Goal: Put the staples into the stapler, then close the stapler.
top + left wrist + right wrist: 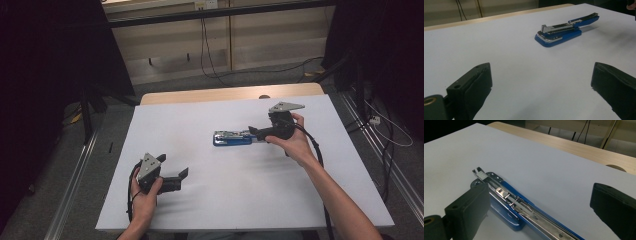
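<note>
Dim room light is falling from above onto the white table (pixel 200 210), leaving its surroundings sinking into near black at both sides of the high view. Soft shadows are spreading under the blue stapler (pixel 564 31) and toward the table's right edge. In both gripper views, the near jaws are blurring and grain is showing. Faint glare is glinting off the stapler's metal rail.
</note>
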The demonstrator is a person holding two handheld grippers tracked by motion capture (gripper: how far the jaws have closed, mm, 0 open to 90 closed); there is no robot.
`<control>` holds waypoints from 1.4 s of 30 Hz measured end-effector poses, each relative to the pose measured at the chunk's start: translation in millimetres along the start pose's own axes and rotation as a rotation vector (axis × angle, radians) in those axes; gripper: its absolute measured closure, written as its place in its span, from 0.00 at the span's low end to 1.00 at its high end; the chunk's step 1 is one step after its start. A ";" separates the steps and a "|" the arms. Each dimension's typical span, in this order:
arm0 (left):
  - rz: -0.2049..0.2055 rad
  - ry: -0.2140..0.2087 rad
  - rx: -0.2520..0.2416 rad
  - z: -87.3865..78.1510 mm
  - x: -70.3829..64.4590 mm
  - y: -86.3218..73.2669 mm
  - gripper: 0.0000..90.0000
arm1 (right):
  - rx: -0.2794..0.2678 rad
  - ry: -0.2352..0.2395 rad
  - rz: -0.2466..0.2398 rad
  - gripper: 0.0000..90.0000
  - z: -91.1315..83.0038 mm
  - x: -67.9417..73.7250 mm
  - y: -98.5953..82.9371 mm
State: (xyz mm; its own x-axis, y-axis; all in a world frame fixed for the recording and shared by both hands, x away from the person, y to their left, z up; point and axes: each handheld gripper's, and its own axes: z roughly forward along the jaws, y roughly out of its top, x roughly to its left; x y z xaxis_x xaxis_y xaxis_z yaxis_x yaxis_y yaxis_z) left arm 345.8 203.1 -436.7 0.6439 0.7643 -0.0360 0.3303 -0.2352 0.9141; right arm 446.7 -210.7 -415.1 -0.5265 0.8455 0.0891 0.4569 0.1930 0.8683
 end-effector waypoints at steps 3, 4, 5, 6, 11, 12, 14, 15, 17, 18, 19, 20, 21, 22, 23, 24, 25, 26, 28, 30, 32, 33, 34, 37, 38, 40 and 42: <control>0.000 0.001 0.001 0.2 0.3 -0.1 0.04 | 0.000 -0.017 -0.010 0.03 -3.3 0.2 -4.4; 0.000 0.000 0.000 0.3 0.3 -0.2 0.04 | 0.000 -0.023 -0.008 0.03 -4.6 -0.1 -5.9; -0.003 0.000 -0.002 0.5 0.0 -0.2 0.04 | -0.003 -0.033 -0.008 0.03 -6.2 -0.5 -7.4; 0.003 0.001 -0.001 0.3 0.4 -0.1 0.04 | -0.011 -0.038 -0.006 0.03 -7.9 -1.3 -9.0; 0.001 0.005 -0.001 0.6 -0.1 0.3 0.04 | -0.026 -0.062 0.006 0.03 -19.1 -3.0 -17.8; 0.002 0.010 0.000 0.9 -1.0 0.0 0.04 | -0.028 -0.068 0.004 0.03 -21.6 -3.1 -19.4; 0.018 0.027 0.011 1.3 -2.8 -0.2 0.04 | -0.033 -0.076 -0.003 0.04 -26.7 -3.9 -21.4; 0.013 0.022 0.005 2.5 -4.2 -0.3 0.04 | -0.037 -0.083 -0.008 0.04 -29.5 -3.8 -22.0; 0.022 0.017 0.011 2.9 -5.2 0.3 0.04 | -0.045 -0.080 -0.004 0.03 -34.7 -3.9 -23.6; 0.023 0.017 0.011 3.0 -5.6 0.3 0.03 | -0.048 -0.081 -0.004 0.03 -36.7 -4.1 -24.8; 0.023 0.017 0.012 3.1 -5.7 0.2 0.03 | -0.048 -0.086 -0.009 0.03 -38.4 -3.9 -26.3; 0.018 0.015 0.012 3.3 -5.8 0.0 0.03 | -0.047 -0.085 -0.008 0.03 -39.8 -4.1 -28.1; 0.017 0.016 0.012 3.4 -5.5 0.1 0.03 | -0.042 -0.081 -0.003 0.04 -40.4 -4.7 -29.9; 0.016 0.015 0.012 3.4 -5.2 0.1 0.03 | -0.037 -0.087 -0.005 0.04 -40.5 -5.5 -31.7; 0.017 0.018 0.010 3.3 -4.8 0.3 0.03 | -0.038 -0.092 -0.006 0.04 -41.0 -6.7 -33.6; 0.016 0.021 0.010 3.2 -4.6 0.3 0.03 | -0.039 -0.091 0.008 0.04 -41.5 -7.9 -34.9; 0.014 0.020 0.009 3.6 -4.4 0.3 0.03 | -0.036 -0.088 0.018 0.04 -42.0 -9.3 -35.6; 0.006 0.021 0.006 4.4 -4.5 0.1 0.03 | -0.037 -0.094 0.019 0.04 -42.7 -10.2 -35.9; 0.014 0.018 0.016 4.9 -3.0 -0.1 0.03 | -0.041 -0.091 0.033 0.04 -44.6 -10.8 -36.6; 0.018 0.019 -0.009 5.4 -1.9 0.1 0.04 | -0.044 -0.103 0.012 0.05 -46.4 -10.2 -38.7; 0.017 0.019 -0.003 8.2 -1.0 -0.3 0.04 | -0.047 -0.105 0.012 0.05 -48.4 -9.9 -42.6; 0.013 0.013 0.004 9.4 -0.8 -0.4 0.04 | -0.041 -0.102 0.020 0.04 -48.6 -10.3 -44.3; 0.025 0.006 0.007 9.6 -1.1 -0.4 0.04 | -0.035 -0.102 0.022 0.04 -48.7 -10.7 -45.8; 0.049 -0.010 0.008 9.7 -5.7 0.9 0.04 | -0.029 -0.100 0.026 0.04 -49.9 -10.7 -49.6; 0.053 -0.010 0.005 9.3 -7.2 1.8 0.04 | -0.026 -0.098 0.030 0.04 -50.0 -10.5 -51.2; 0.064 -0.002 0.000 9.7 -9.4 3.8 0.05 | -0.007 -0.099 0.028 0.04 -50.3 -10.1 -55.1; 0.059 0.000 -0.002 11.7 -9.8 5.8 0.05 | -0.008 -0.098 0.026 0.04 -50.8 -9.4 -59.0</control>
State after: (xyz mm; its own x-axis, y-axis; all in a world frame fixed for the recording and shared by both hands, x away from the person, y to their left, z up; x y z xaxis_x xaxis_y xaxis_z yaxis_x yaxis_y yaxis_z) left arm 349.5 187.3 -435.7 0.6622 0.7491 0.0175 0.2907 -0.2784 0.9154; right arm 388.3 -255.3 -442.4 -0.4416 0.8949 0.0640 0.4637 0.1666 0.8702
